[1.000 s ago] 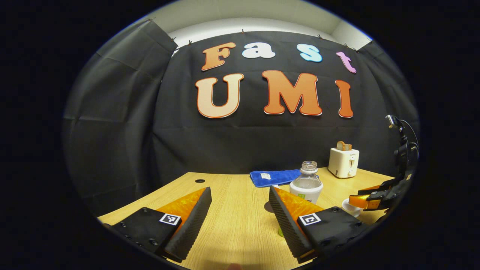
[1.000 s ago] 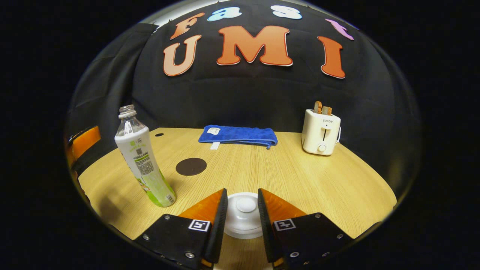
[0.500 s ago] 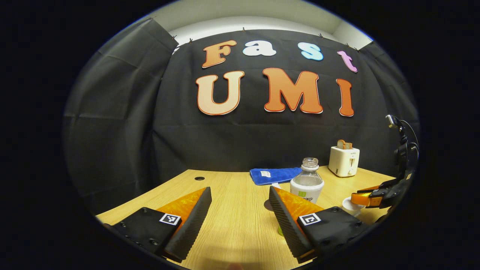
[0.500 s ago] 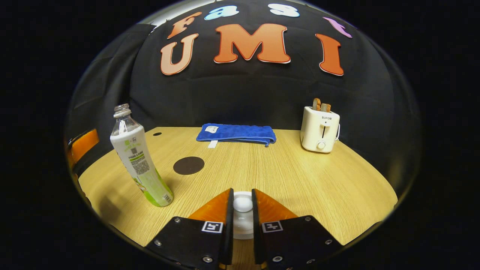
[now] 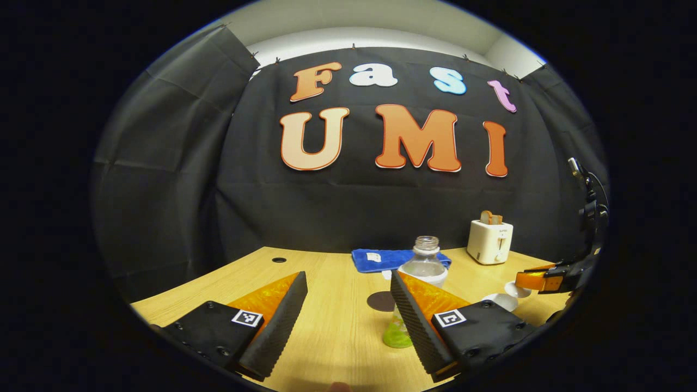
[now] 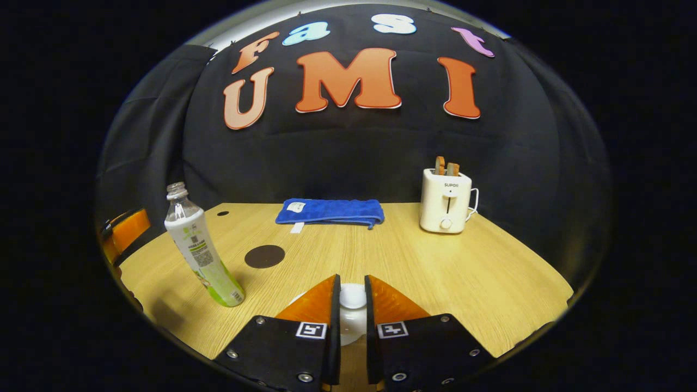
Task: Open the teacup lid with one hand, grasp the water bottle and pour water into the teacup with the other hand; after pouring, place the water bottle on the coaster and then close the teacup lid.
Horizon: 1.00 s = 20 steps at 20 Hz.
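toaster (image 6: 445, 200): brand "SUPOR" on front | water bottle (image 6: 199, 251): label print illegible

From my left gripper view one finger (image 5: 422, 321) covers most of the water bottle (image 5: 423, 261), and in my right gripper view the fingers hide the teacup beneath the lid (image 6: 352, 296).

- The left gripper view sits low over the wooden table (image 5: 326, 326), facing the black back wall, with its own spread fingers at the bottom of the frame.
- At its lower right stand the water bottle (image 5: 416, 288) close by, and the right gripper (image 5: 536, 280) farther off at the edge.
- The right gripper view looks across the table (image 6: 435, 267) at the same wall, from nearer the tabletop.
- Both views share the bottle (image 6: 201, 256), coaster (image 5: 381, 300) (image 6: 264, 256), blue towel (image 5: 389, 258) (image 6: 329, 211) and toaster (image 5: 489, 242) (image 6: 445, 201).
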{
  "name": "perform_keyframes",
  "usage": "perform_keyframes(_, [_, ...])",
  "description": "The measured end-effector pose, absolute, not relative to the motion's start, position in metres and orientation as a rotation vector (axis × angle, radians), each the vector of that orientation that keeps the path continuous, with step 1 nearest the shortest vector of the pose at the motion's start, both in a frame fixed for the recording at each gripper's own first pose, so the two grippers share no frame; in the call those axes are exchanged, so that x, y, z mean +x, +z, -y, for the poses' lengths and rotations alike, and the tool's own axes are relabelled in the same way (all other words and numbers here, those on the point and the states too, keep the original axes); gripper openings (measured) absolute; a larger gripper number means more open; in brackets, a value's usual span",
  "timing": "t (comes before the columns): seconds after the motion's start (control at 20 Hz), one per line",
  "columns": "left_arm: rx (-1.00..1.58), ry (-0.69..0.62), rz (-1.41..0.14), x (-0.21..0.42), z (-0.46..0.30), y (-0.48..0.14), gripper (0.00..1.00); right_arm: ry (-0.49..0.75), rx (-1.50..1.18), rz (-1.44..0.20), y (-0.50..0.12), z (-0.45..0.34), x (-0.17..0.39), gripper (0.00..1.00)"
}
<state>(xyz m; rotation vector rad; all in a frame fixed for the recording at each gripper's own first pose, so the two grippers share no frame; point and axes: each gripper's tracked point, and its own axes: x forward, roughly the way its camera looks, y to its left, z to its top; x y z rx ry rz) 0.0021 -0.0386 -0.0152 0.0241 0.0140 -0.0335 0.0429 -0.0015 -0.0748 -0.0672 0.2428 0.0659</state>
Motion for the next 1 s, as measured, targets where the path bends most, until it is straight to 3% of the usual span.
perform_keyframes(0.4, [0.033, -0.193, -0.036, 0.001, 0.113, -0.034, 0.99, -0.067, -0.025, -0.239, -0.071, 0.062, 0.044, 0.19])
perform_keyframes(1.0, [0.037, -0.171, -0.213, 0.043, 0.128, -0.09, 0.99, -0.103, 0.015, -0.271, -0.08, 0.091, 0.046, 0.19])
